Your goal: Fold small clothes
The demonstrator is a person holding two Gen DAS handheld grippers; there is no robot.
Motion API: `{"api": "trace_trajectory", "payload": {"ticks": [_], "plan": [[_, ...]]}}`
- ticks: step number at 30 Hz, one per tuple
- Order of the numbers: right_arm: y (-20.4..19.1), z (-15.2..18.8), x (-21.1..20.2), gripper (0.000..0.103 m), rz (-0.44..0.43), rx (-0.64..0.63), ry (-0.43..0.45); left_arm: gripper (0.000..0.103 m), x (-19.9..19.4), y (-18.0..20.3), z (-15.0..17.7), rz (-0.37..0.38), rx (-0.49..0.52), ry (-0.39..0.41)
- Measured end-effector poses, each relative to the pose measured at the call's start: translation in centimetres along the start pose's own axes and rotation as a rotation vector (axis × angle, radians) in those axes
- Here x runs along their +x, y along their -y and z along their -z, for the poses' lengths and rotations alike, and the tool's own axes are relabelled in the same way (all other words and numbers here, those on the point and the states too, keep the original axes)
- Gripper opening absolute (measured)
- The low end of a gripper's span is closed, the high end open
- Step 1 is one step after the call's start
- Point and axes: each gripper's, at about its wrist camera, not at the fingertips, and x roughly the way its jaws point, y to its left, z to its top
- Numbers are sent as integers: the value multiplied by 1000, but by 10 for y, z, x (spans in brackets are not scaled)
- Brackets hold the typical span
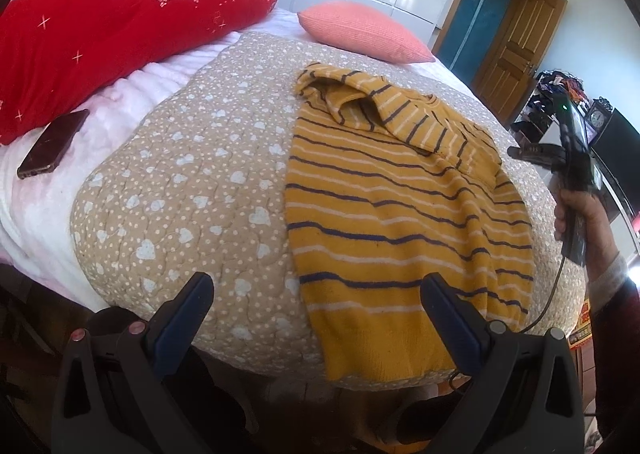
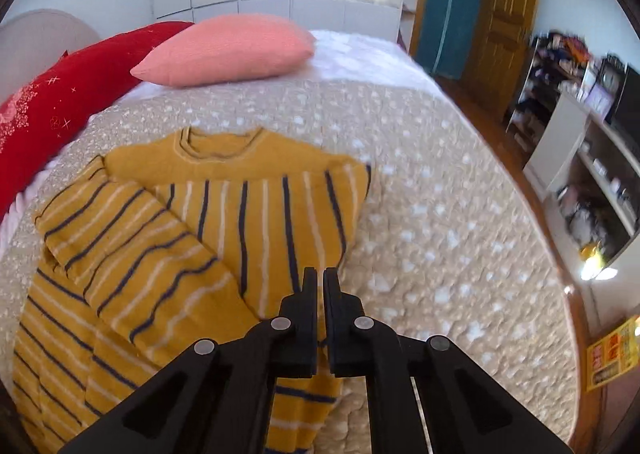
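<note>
**Striped sweater part-folded on bed; both grippers off the cloth**

Yellow striped sweater [image 1: 400, 214] lies on the heart-print quilt [image 1: 192, 182], right of the quilt's centre in the left wrist view, hem at the near edge. Both sleeves are folded in across the chest; in the right wrist view the neckline [image 2: 218, 144] points far.

Left gripper [image 1: 316, 290]: jaws released, spread wide, hovering at the near edge of the bed, nothing between them. Right gripper [image 2: 320, 282]: jaws clenched with only a thin gap, empty, above the sweater's right edge; contact with the cloth cannot be told.

Red pillow [image 1: 100, 38] far left, pink pillow [image 2: 228, 50] at the far side, phone [image 1: 52, 144] on the white blanket [image 1: 36, 206] near the red pillow.
</note>
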Motion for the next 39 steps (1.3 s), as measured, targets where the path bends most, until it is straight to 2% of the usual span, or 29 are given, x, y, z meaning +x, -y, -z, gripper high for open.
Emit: {"api": "trace_trajectory", "payload": {"ticks": [1, 4, 5, 8, 11, 12, 13, 14, 17, 20, 22, 24, 25, 26, 27, 30, 32, 35, 39], "plan": [[-2, 3, 1, 9, -45, 5, -2, 103, 1, -1, 0, -4, -2, -4], [-14, 12, 2, 57, -144, -17, 9, 103, 4, -1, 0, -8, -6, -19], [-18, 13, 4, 62, -156, -23, 16, 103, 5, 1, 0, -7, -4, -21], [-32, 11, 19, 64, -208, -31, 7, 103, 2, 8, 0, -5, 14, -12], [-43, 13, 51, 65, -226, -52, -96, 103, -2, 14, 2, -11, 44, 2], [-47, 16, 50, 63, -214, -75, -95, 103, -2, 14, 2, -15, 51, 5], [-50, 18, 46, 46, -203, -106, -77, 103, -1, 14, 3, -24, 62, 7], [-51, 20, 43, 19, -202, -116, -74, 103, 1, 14, 3, -32, 67, 3], [-51, 21, 26, 9, -210, -122, -47, 103, 13, 10, 3, -29, 50, -33], [-46, 10, 11, 8, -149, -134, 4, 103, 16, 9, 1, 1, 22, -38], [-41, -3, 9, 8, -70, -141, 26, 103, 12, 11, 2, 5, 27, -22], [-32, -15, 21, 12, 4, -137, -8, 103, 9, 12, 2, -1, 39, -11], [-27, -17, 28, 23, 24, -132, -40, 103, 7, 11, 3, -7, 46, -3], [-22, -18, 37, 39, 45, -114, -73, 103, 5, 9, 3, -10, 47, 3], [-14, -15, 39, 43, 46, -63, -77, 103, 4, 7, 3, -15, 46, 8], [-4, -7, 18, 46, -25, 40, -8, 103, 5, -3, 3, -34, 21, 5], [-7, -4, 4, 47, -66, 49, 23, 103, 10, -10, 2, -34, -18, -17], [-34, -5, -14, 47, -179, 19, 55, 103, 9, -15, 4, -12, -61, -12], [-98, 2, -12, 47, -408, -26, -3, 103, 9, -11, 9, 12, -46, -6]]}}
